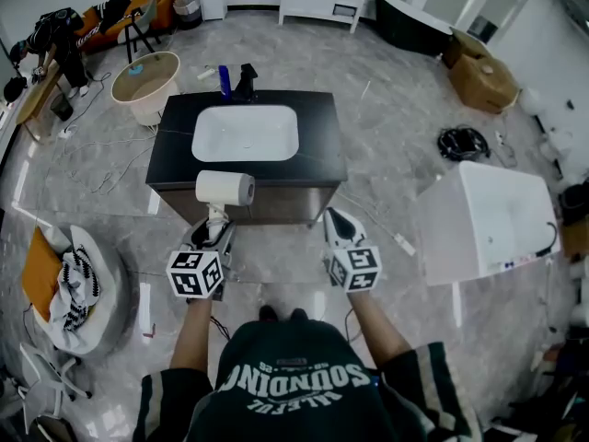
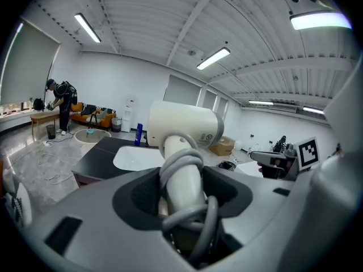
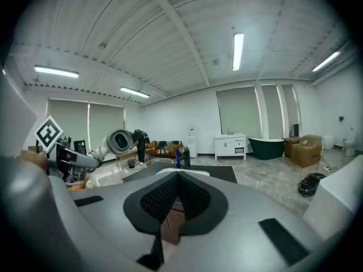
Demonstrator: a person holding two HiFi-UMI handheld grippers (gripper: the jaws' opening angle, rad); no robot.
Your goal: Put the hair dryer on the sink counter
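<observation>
A white hair dryer [image 1: 224,188] hangs in the air just in front of the black sink counter [image 1: 175,127], its barrel lying crosswise. My left gripper [image 1: 214,228] is shut on its handle from below. In the left gripper view the hair dryer [image 2: 184,123] stands upright between the jaws, its grey cord looped around the handle, with the counter [image 2: 93,154] and white basin beyond. My right gripper [image 1: 336,221] floats beside it to the right, shut and empty. The right gripper view shows its own jaws [image 3: 177,177] meeting at the tip and the hair dryer [image 3: 119,141] off to the left.
A blue bottle [image 1: 224,79] and a black faucet [image 1: 247,79] stand at the counter's back edge behind the basin [image 1: 245,133]. A white tub [image 1: 488,219] sits to the right, a round beige basin [image 1: 145,83] at back left, a laundry basket [image 1: 78,284] at left. A person [image 2: 62,103] stands far off.
</observation>
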